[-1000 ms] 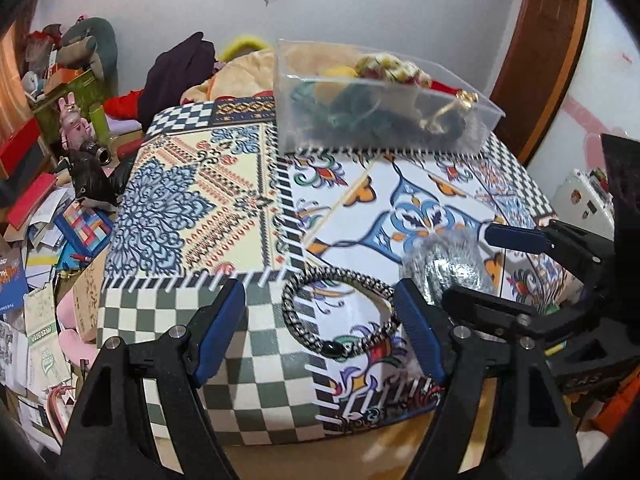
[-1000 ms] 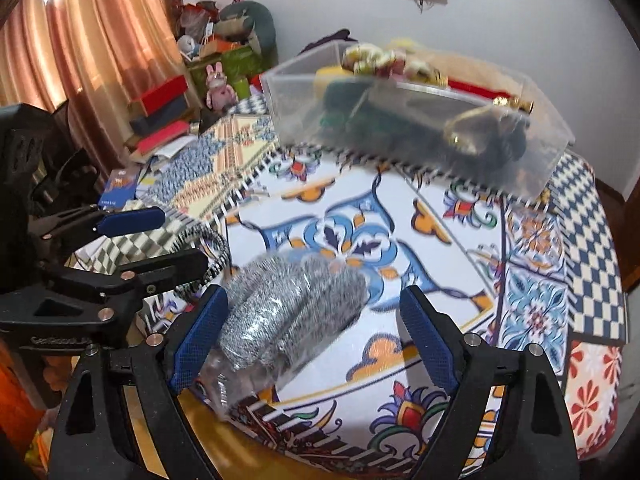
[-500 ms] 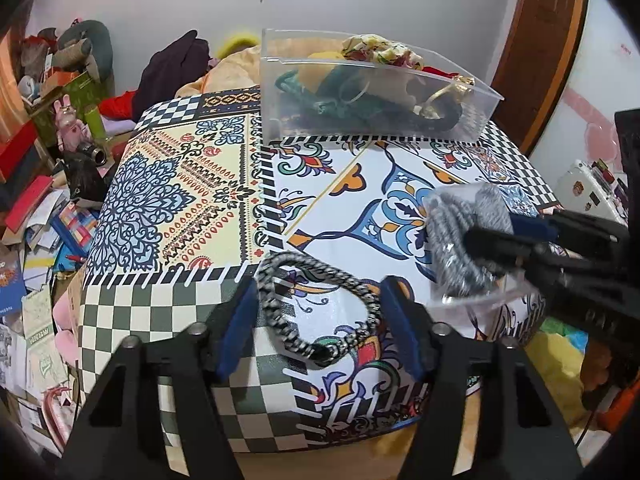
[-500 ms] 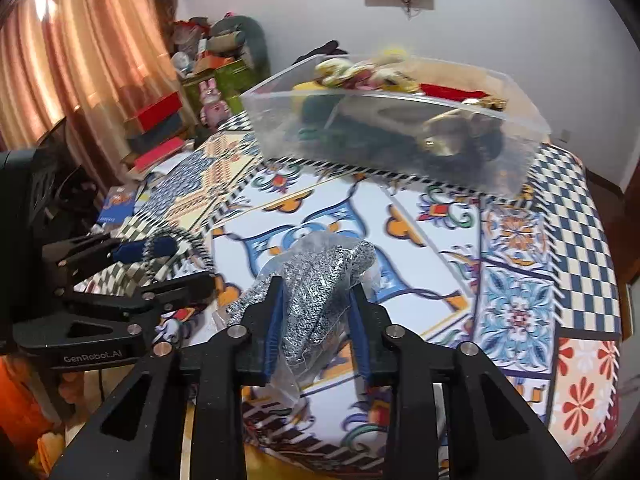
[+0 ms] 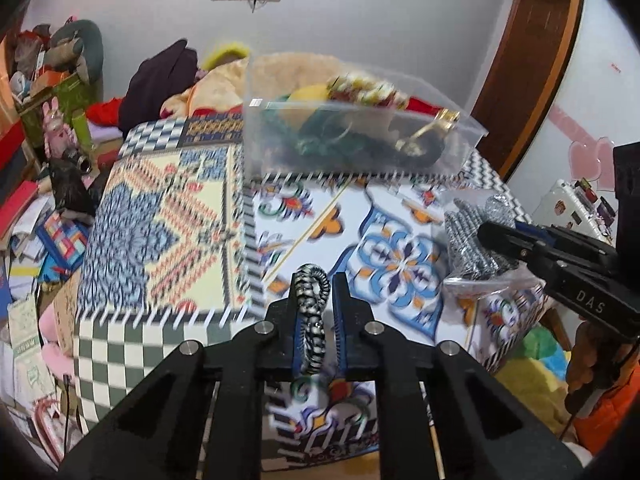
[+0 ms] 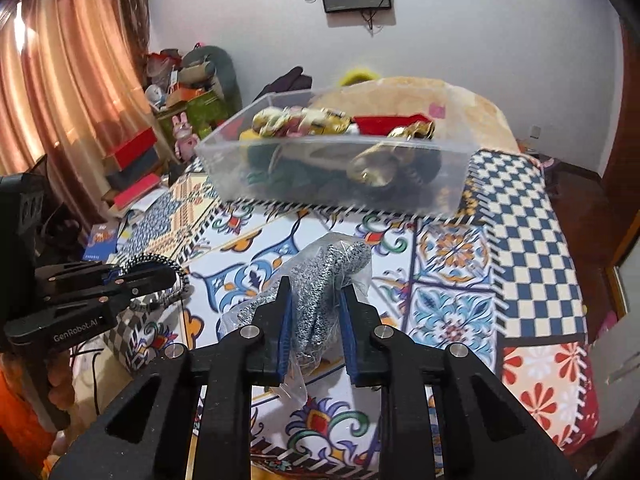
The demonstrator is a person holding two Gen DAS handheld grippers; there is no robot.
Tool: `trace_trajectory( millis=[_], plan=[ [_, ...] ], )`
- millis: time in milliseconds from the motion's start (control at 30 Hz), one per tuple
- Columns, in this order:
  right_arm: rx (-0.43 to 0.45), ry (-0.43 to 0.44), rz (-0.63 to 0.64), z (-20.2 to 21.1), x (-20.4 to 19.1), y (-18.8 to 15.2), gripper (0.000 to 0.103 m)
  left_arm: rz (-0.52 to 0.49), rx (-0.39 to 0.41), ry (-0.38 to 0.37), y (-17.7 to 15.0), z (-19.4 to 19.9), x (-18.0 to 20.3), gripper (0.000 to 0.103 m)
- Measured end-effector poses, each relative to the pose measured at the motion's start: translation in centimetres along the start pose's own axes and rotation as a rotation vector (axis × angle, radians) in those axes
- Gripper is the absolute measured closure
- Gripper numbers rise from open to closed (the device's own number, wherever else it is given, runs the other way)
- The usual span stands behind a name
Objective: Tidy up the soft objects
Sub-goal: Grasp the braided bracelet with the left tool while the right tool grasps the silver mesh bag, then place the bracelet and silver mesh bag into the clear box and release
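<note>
Transfer step, by judgement. Left gripper point(image 5: 316, 312) is clamped on the braided cord point(image 5: 311, 308); right gripper point(image 6: 314, 320) is clamped on the bagged grey knit point(image 6: 320, 292). Both are lifted above the bench point(image 6: 532, 240). Next: carry each over the bin point(image 6: 332, 178), then open the fingers.

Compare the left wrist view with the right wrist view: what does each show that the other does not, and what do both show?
Only the left wrist view shows the wooden door frame and the braided band pinched inside the left gripper. Only the right wrist view shows the orange curtain and the right gripper clamping the bagged grey fabric from behind. Both share the clear bin of soft items and the patterned tablecloth.
</note>
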State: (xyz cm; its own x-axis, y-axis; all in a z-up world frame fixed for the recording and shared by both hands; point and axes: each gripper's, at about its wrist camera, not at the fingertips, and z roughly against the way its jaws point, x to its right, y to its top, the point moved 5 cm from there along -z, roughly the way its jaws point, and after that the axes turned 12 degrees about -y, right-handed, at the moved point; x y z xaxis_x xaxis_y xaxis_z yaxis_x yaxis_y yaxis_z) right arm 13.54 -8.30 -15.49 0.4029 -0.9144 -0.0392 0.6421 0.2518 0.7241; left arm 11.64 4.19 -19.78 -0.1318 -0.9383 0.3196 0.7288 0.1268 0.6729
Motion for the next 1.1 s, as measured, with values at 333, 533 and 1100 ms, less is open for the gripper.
trace_trajectory(
  millis=[333, 533, 1100],
  plan=[
    [0.084, -0.024, -0.019, 1.9, 1.8, 2.4, 0.084, -0.072, 0.078, -0.012, 4.1, 1.0, 2.0, 0.093],
    [0.063, -0.018, -0.045, 1.3, 2.7, 2.2, 0.084, -0.045, 0.011, -0.019, 2.4, 0.9, 1.3, 0.067],
    [0.061, -0.023, -0.051, 1.5, 2.8, 2.0, 0.084, -0.058, -0.067, 0.013, -4.3, -0.2, 0.6, 0.058]
  ],
)
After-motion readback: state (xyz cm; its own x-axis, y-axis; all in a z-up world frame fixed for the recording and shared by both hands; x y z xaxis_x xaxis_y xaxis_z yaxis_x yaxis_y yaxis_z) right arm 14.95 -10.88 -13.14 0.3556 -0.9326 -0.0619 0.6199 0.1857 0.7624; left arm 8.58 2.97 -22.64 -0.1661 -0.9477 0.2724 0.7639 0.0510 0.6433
